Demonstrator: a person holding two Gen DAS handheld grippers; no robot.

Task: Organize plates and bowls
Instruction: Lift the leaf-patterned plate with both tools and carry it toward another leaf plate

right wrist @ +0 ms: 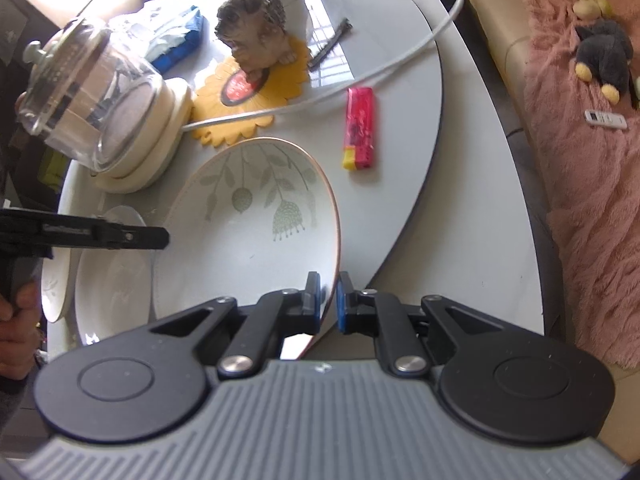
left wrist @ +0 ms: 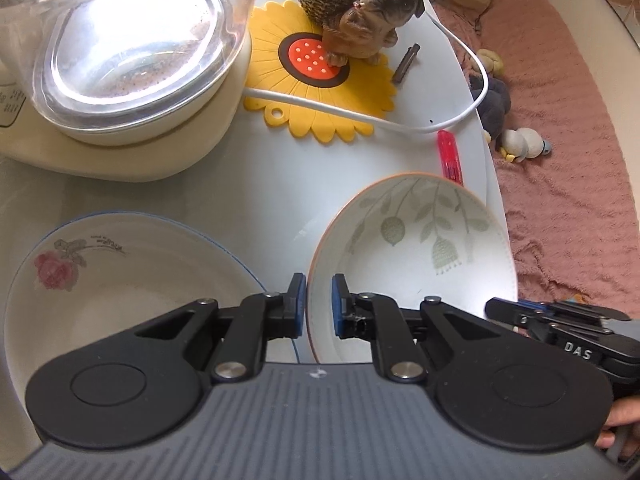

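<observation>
A leaf-patterned bowl (left wrist: pixel 416 248) with an orange rim sits near the table's right edge; it also shows in the right wrist view (right wrist: pixel 248 232). My left gripper (left wrist: pixel 319 304) straddles its left rim, jaws narrow, the rim between the pads. My right gripper (right wrist: pixel 329 304) straddles its right rim the same way and also shows in the left wrist view (left wrist: pixel 560 320). A rose-painted plate (left wrist: pixel 120 280) lies left of the bowl. In the right wrist view, two white plates (right wrist: pixel 112 280) lie left of the bowl.
A glass-lidded cooker (left wrist: pixel 132 52) on a cream base stands at the back left. A yellow sunflower mat (left wrist: pixel 320 76) carries a dog figurine (left wrist: pixel 372 16) and basket. A white cable (left wrist: pixel 400 120) and red lighter (right wrist: pixel 360 128) lie beyond the bowl. A pink-covered sofa (right wrist: pixel 580 160) is to the right.
</observation>
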